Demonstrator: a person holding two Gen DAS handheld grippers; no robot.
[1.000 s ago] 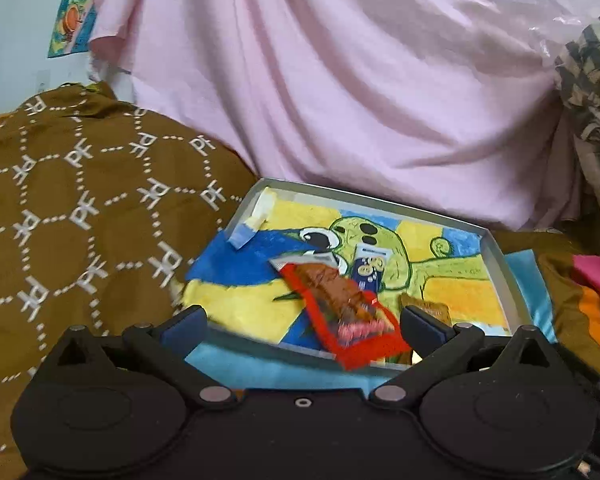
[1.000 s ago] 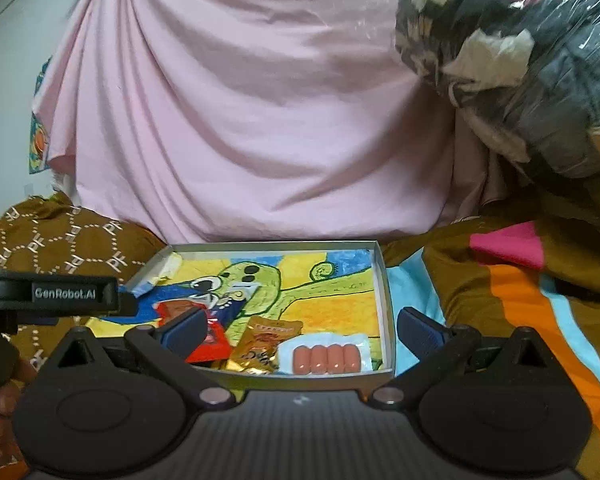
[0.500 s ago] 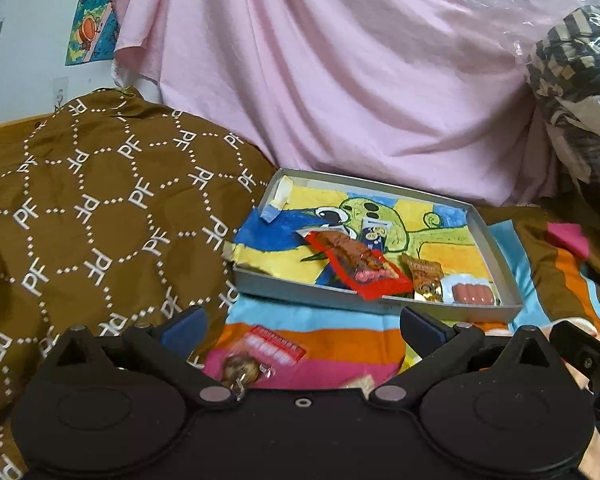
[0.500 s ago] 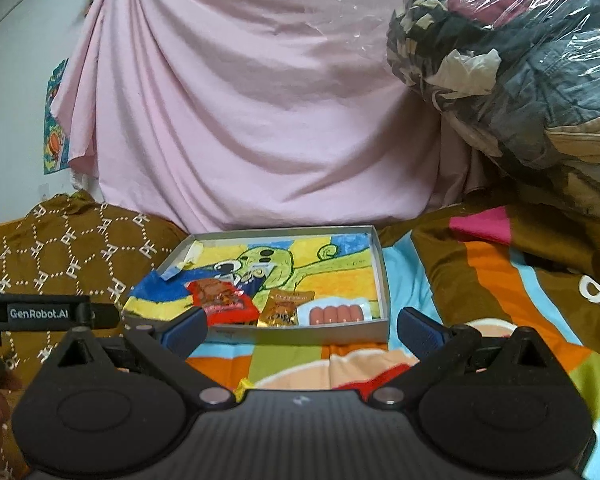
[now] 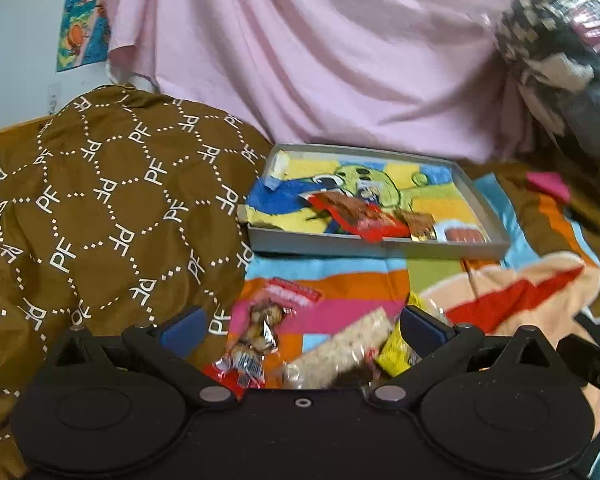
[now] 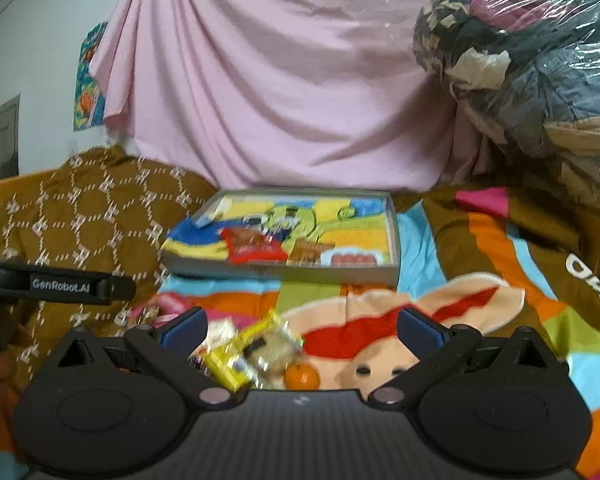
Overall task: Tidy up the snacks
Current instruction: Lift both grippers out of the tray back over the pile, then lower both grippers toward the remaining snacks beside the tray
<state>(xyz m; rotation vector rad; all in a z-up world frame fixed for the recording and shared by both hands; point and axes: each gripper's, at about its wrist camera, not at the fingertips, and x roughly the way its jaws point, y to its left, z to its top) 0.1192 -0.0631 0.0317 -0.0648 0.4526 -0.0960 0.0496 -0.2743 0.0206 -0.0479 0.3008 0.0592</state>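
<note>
A grey tray [image 5: 376, 247] with a cartoon lining lies on the bed; it also shows in the right wrist view [image 6: 284, 270]. In it are a red snack packet [image 5: 356, 216], a brown packet [image 5: 420, 222] and a sausage pack [image 5: 462, 235]. Loose snacks lie on the striped blanket near me: a clear bag with red label [image 5: 268, 320], a pale bar [image 5: 340, 354], a yellow packet [image 6: 240, 356] and a small orange [image 6: 301, 376]. My left gripper [image 5: 302, 326] is open and empty above them. My right gripper [image 6: 302, 326] is open and empty.
A brown patterned quilt [image 5: 100, 220] rises on the left. A pink sheet [image 5: 320, 60] hangs behind the tray. A plastic-wrapped bundle of clothes [image 6: 520, 72] sits at the right. The left gripper's body [image 6: 52, 286] shows at the left of the right wrist view.
Both grippers have pulled back from the tray. The tray now looks smaller and farther, and the loose snacks on the blanket have come into view between the fingers.
</note>
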